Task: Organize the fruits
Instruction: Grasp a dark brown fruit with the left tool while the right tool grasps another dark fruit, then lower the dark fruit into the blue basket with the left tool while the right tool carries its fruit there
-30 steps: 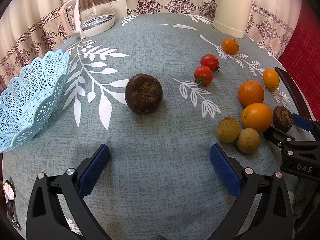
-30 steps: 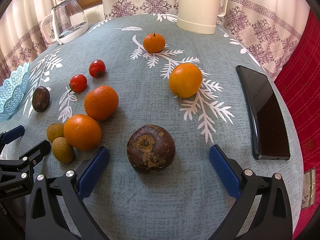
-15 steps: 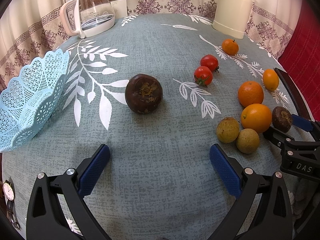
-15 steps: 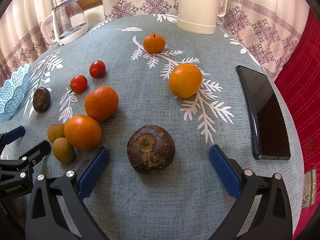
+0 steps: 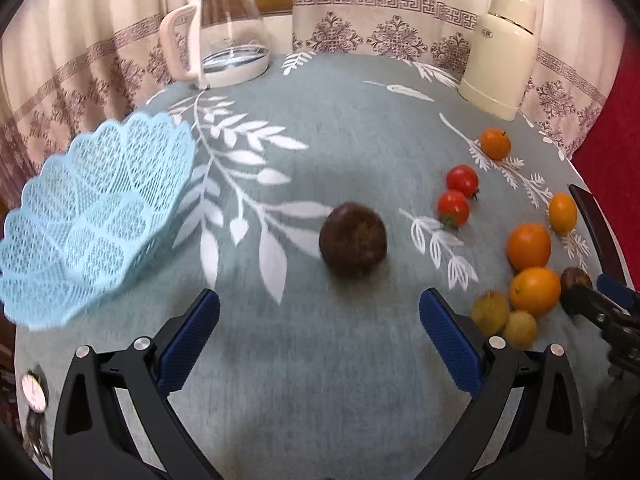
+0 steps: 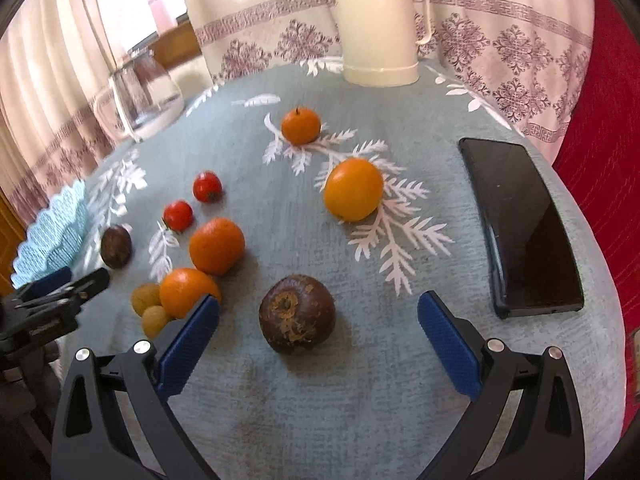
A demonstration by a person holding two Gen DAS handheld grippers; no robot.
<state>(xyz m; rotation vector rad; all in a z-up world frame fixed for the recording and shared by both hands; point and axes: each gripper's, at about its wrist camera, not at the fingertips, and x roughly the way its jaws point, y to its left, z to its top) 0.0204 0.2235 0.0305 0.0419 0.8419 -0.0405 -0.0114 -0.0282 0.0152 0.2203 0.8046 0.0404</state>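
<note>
Dark fruit, left (image 5: 353, 240): on the cloth just ahead of the left gripper, touching neither pad, right of the basket.
Dark fruit, right (image 6: 297, 314): on the cloth between and just ahead of the right gripper's pads, clear of both.
Left gripper (image 5: 319, 334): fingers wide apart, holding nothing.
Right gripper (image 6: 318, 334): fingers wide apart, holding nothing.
Basket (image 5: 86, 222): pale blue lattice, at the table's left edge, no fruit visible in it.
Oranges (image 6: 216, 245): two close together, the nearer one touching the two small yellow fruits (image 6: 146, 299).
Tomatoes (image 6: 178, 215): two, beyond the oranges.
Yellow citrus (image 6: 353, 189): alone on a white leaf print.
Tangerine (image 6: 301, 125): farther back, near the cream jug (image 6: 378, 24).
Phone (image 6: 520, 224): flat by the right edge.
Glass kettle (image 5: 224, 36): far left of the table.
</note>
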